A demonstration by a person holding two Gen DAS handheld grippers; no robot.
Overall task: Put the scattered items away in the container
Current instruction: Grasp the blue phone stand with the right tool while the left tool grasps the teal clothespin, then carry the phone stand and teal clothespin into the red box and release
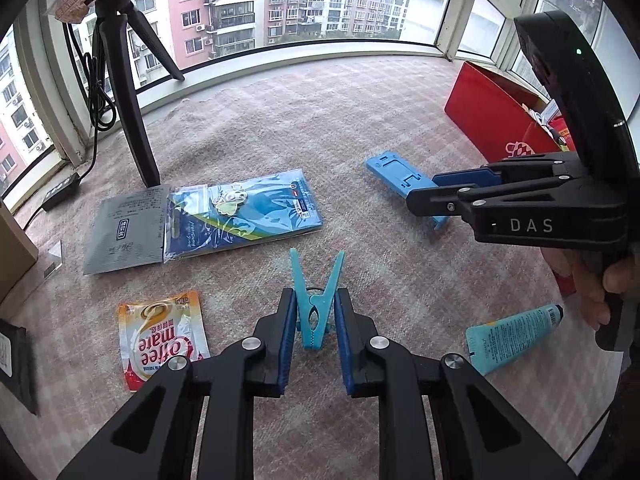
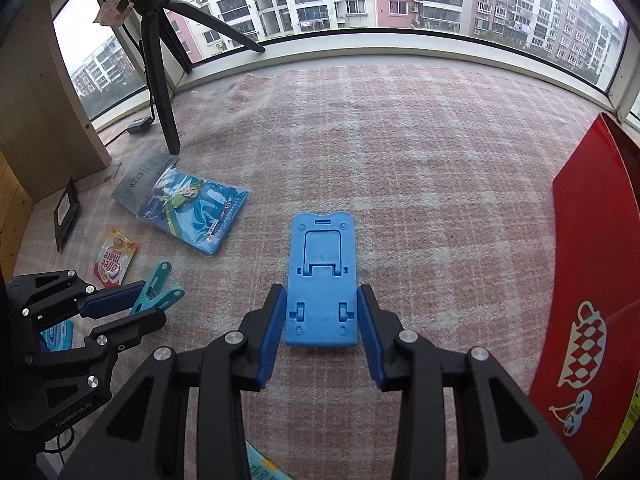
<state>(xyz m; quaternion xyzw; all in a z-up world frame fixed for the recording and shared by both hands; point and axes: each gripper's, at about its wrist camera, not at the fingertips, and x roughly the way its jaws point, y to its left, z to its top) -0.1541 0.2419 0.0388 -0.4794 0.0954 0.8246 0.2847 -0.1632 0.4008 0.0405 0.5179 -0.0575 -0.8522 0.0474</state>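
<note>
In the left wrist view the left gripper (image 1: 315, 334) fills the lower centre, its blue pads spread to either side of a teal peg (image 1: 316, 304) that lies on the checked cloth (image 1: 320, 128). The pads flank the peg's body with small gaps; I cannot tell whether either touches it. Left of the peg lies a coffee sachet (image 1: 162, 338); above that sit a grey packet (image 1: 126, 228) and a blue packet (image 1: 244, 212), overlapping. A tube (image 1: 514, 336) lies at lower right.

In the right wrist view the right gripper (image 2: 322, 328) is at lower centre, its fingers apart and straddling the near end of a blue stand (image 2: 322, 276) lying flat on the cloth. The pads sit just beside its long edges, not clearly pressing.

The red box (image 2: 592, 280) stands along the right edge of that view, well apart from the stand. A tripod (image 2: 160, 60) stands at upper left by the window.
</note>
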